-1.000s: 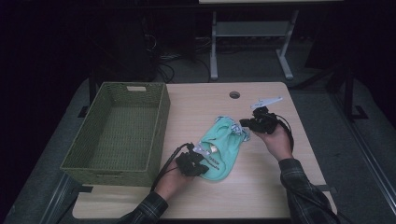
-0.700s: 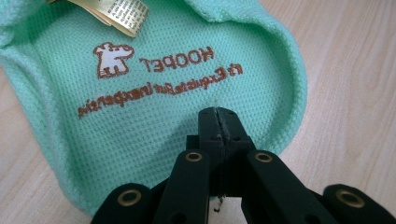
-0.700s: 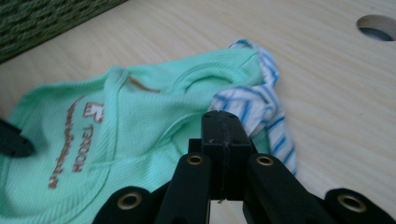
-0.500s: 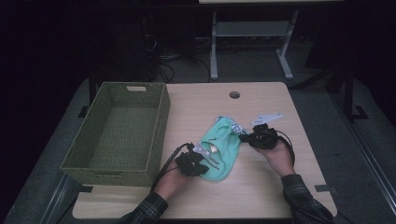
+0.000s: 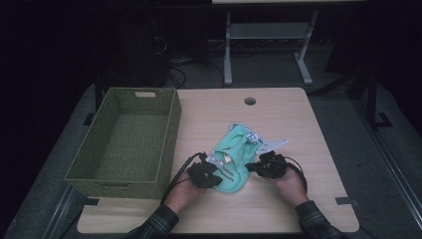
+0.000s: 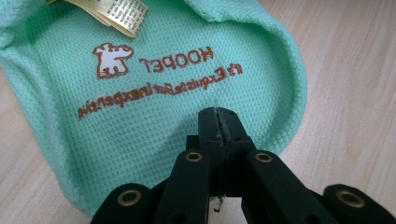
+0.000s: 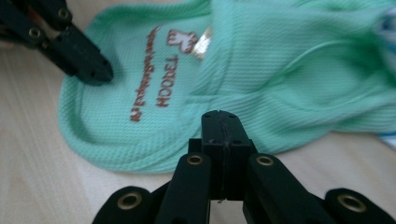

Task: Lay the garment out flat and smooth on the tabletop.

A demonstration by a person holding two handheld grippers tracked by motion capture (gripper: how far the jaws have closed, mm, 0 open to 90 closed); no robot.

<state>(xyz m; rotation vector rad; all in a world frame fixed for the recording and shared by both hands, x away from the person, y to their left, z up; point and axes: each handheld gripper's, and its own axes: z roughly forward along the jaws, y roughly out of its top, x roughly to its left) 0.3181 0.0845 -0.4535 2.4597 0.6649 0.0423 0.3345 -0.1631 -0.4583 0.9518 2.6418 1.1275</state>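
Observation:
A mint-green mesh pet garment (image 5: 234, 158) with brown "HOOPET" lettering lies flat on the wooden table (image 5: 298, 119). My left gripper (image 5: 218, 178) is shut, its tip resting on the garment's (image 6: 154, 88) near end just below the lettering. In its own view the left gripper (image 6: 217, 112) has its jaws pressed together with no fabric seen between them. My right gripper (image 5: 250, 168) is shut too, its tip at the garment's right edge. From the right gripper (image 7: 219, 114) I see the garment (image 7: 280, 65) ahead and the left gripper (image 7: 100, 74) on it at upper left.
A green woven basket (image 5: 171, 134) stands on the table's left part. A white tag or paper piece (image 5: 272, 144) pokes out beside the garment's far right. A yellow label (image 6: 119, 11) is sewn inside the garment. A cable hole (image 5: 250, 101) sits near the far edge.
My right gripper has come down and toward me from the garment's far right corner to its near right edge. The left gripper and the garment have stayed put.

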